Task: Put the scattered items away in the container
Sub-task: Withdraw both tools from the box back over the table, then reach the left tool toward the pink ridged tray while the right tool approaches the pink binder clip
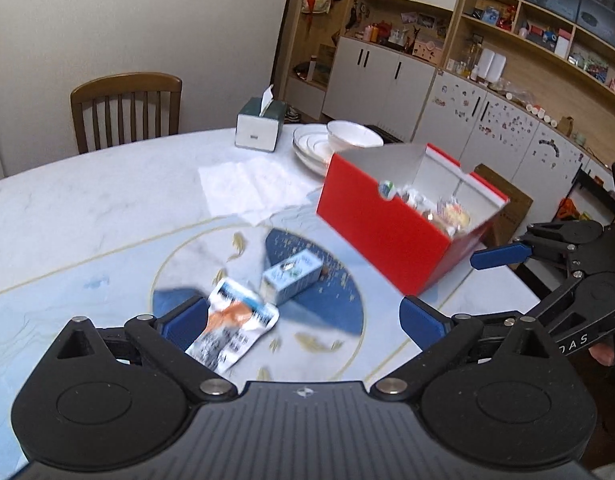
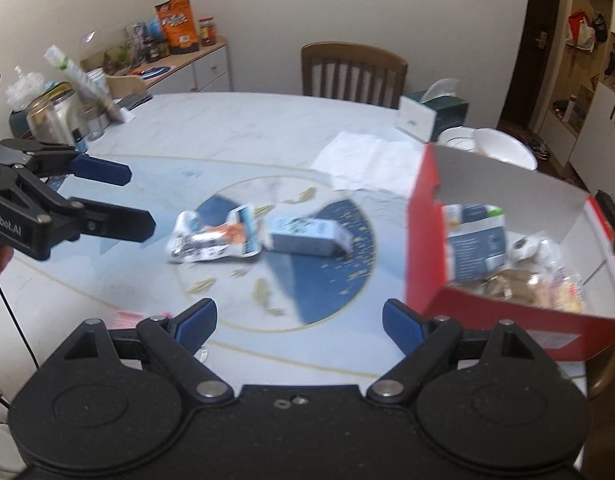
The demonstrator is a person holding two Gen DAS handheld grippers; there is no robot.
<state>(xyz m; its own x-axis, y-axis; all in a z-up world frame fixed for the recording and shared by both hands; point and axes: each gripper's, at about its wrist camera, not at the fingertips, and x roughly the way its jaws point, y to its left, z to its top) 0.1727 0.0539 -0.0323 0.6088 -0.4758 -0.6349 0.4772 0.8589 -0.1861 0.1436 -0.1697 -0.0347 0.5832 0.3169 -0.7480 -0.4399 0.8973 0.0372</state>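
A crumpled white, blue and orange snack packet [image 1: 231,320] [image 2: 215,238] lies on the table's blue centre circle. A pale blue carton [image 1: 292,276] [image 2: 307,236] lies on its side beside it, touching. The open red box [image 1: 387,220] [image 2: 427,248] stands to the right and holds several packets and cartons. My left gripper [image 1: 303,318] is open and empty, hovering just before the packet; it also shows in the right wrist view [image 2: 135,200]. My right gripper [image 2: 299,320] is open and empty, near the box's left front; it also shows in the left wrist view [image 1: 503,256].
A round marble table [image 1: 87,216] carries a tissue box [image 1: 259,126], stacked white plates and a bowl [image 1: 339,140], and white paper napkins [image 1: 247,188]. Jars and bottles [image 2: 67,112] stand at the far left edge. A wooden chair [image 1: 125,110] is behind.
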